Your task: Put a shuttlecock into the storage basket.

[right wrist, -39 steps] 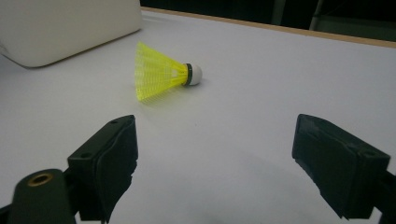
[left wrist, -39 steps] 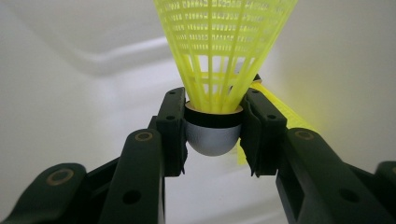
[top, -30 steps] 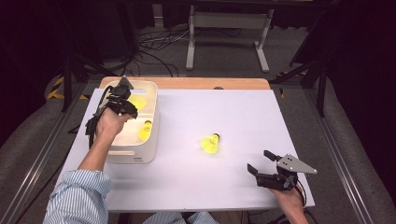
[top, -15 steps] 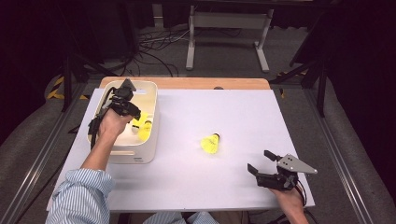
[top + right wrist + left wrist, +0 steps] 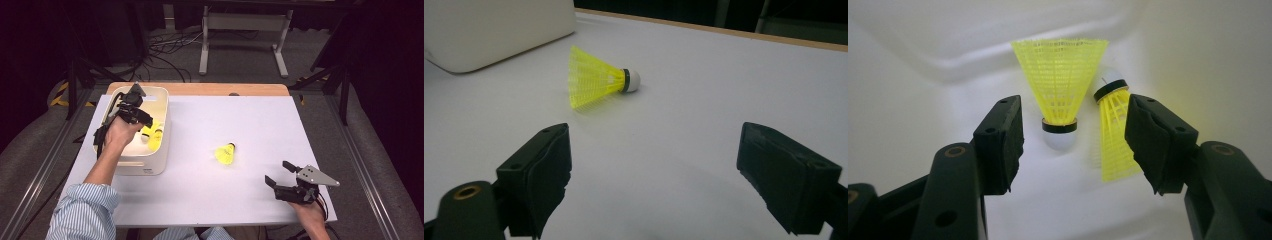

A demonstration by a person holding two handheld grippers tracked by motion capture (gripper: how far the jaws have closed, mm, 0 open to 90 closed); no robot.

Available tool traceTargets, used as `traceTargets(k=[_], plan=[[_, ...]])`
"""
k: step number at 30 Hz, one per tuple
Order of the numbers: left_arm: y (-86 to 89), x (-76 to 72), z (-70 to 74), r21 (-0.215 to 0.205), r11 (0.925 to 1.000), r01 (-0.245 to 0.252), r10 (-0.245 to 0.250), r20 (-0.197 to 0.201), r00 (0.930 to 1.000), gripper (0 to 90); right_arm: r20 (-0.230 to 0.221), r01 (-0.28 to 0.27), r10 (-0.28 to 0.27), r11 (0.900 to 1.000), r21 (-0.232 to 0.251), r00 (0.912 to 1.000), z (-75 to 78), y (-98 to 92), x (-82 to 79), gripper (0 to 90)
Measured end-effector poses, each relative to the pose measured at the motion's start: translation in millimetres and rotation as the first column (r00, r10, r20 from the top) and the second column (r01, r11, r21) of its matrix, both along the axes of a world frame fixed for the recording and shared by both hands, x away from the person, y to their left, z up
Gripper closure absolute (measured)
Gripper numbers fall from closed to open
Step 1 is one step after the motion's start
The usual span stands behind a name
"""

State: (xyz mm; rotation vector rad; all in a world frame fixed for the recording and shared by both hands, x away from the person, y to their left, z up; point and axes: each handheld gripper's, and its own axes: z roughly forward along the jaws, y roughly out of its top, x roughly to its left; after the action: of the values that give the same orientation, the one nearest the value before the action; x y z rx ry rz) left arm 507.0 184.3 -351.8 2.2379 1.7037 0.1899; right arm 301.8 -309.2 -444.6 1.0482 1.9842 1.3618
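1. Comparing this moment with the earlier frames, we see the left gripper (image 5: 131, 107) has just been opening its jaws over the white bin (image 5: 162, 131), and the two yellow shuttlecocks (image 5: 152, 135) that were partly hidden under it now show more clearly inside.
2. We find nothing pinched between the left jaws: in the left gripper view they stand apart, with the nearer shuttlecock (image 5: 1060, 85) on its cork on the bin floor in the gap beyond them, and the second shuttlecock (image 5: 1113, 130) leaning cork-up against the bin wall just beside it.
3. We see the third shuttlecock (image 5: 226, 153) lying on its side near the middle of the table (image 5: 300, 125), in the same spot as before and well apart from the bin.
4. We see the right gripper (image 5: 280, 174) resting in the same place near the table's front right corner, jaws spread wide and empty, aimed toward that lone shuttlecock (image 5: 599, 77).
5. We note the left forearm, in a striped sleeve (image 5: 82, 212), reaches up from the front left corner, hand wrapped around its gripper above the bin by the left edge.
6. We note the right hand (image 5: 307, 215) comes in low at the front edge, gripper held level.
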Motion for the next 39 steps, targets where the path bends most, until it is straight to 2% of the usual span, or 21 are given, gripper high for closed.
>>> traceTargets(k=[25, 39], plan=[[-11.7, -15.2, 29.1, -0.016, 0.9979, 0.062, -0.061, 0.074, 0.9954, 38.8, 0.002, 0.005, -0.005, 1.0, -0.002, 1.0, 0.3, 1.2, 0.9, 14.7], [-18.0, -20.9, 33.6, -0.026, 0.9958, 0.088, -0.085, 0.09, 0.9923, 38.3, 0.003, 0.012, -0.012, 1.0, 0.001, 0.9999, 0.7, -0.1, 0.7, 14.4]])
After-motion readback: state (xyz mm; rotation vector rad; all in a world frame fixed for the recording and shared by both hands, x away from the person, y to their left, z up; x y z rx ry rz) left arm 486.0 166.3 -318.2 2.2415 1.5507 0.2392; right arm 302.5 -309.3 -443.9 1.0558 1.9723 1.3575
